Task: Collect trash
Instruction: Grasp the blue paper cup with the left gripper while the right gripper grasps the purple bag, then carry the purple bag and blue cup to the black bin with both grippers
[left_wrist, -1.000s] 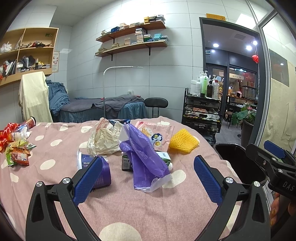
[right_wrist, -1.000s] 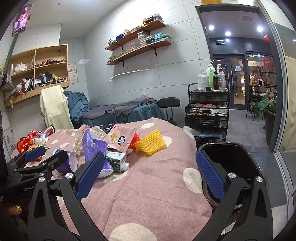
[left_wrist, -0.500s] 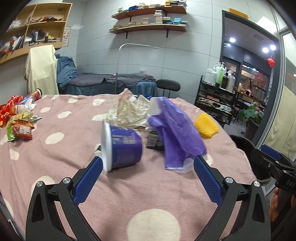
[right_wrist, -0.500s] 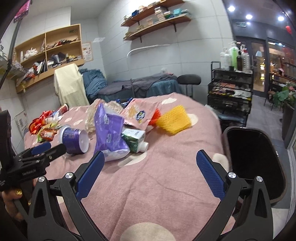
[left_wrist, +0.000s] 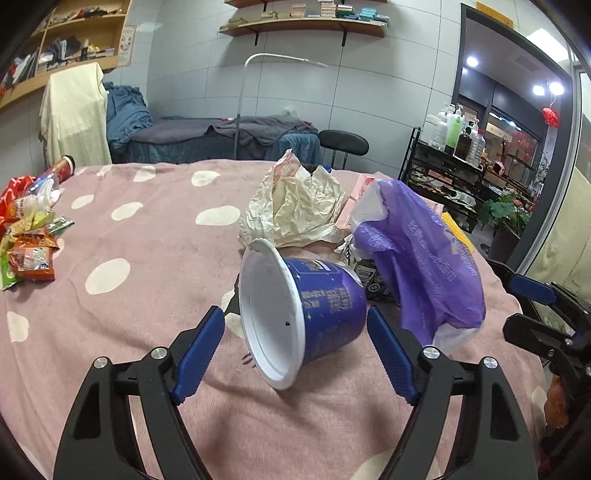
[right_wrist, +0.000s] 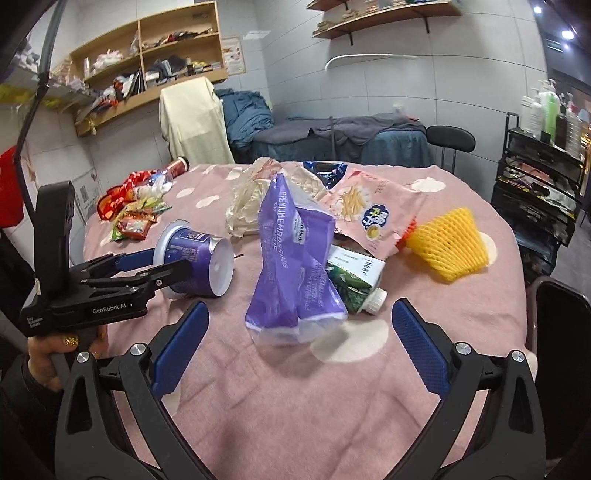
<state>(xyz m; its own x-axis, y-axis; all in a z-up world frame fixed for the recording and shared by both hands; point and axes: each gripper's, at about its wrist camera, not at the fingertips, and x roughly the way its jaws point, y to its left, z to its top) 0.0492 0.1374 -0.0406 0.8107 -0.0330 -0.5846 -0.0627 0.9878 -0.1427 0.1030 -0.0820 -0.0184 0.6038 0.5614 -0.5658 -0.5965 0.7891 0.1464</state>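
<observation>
A purple paper cup (left_wrist: 317, 306) lies on its side on the pink spotted cloth (left_wrist: 147, 258), white mouth toward me. My left gripper (left_wrist: 295, 354) is open with the cup between its blue fingers; contact is not clear. In the right wrist view the cup (right_wrist: 199, 258) sits between the left gripper's fingers (right_wrist: 162, 275). My right gripper (right_wrist: 299, 343) is open and empty, just in front of a purple plastic bag (right_wrist: 295, 258) and a green carton (right_wrist: 354, 280). The purple bag (left_wrist: 421, 258) and crumpled paper (left_wrist: 299, 206) lie behind the cup.
A yellow foam net (right_wrist: 447, 243), a pink snack bag (right_wrist: 369, 210) and crumpled paper (right_wrist: 251, 199) lie further back. Snack wrappers (left_wrist: 26, 240) sit at the left edge. A black bin (right_wrist: 557, 350) stands off the table's right side. A trolley with bottles (left_wrist: 454, 162) is beyond.
My left gripper has moved forward and lower so the purple cup now lies between its fingers. My right gripper has swung left toward the purple bag; the bin has slid to the frame's edge.
</observation>
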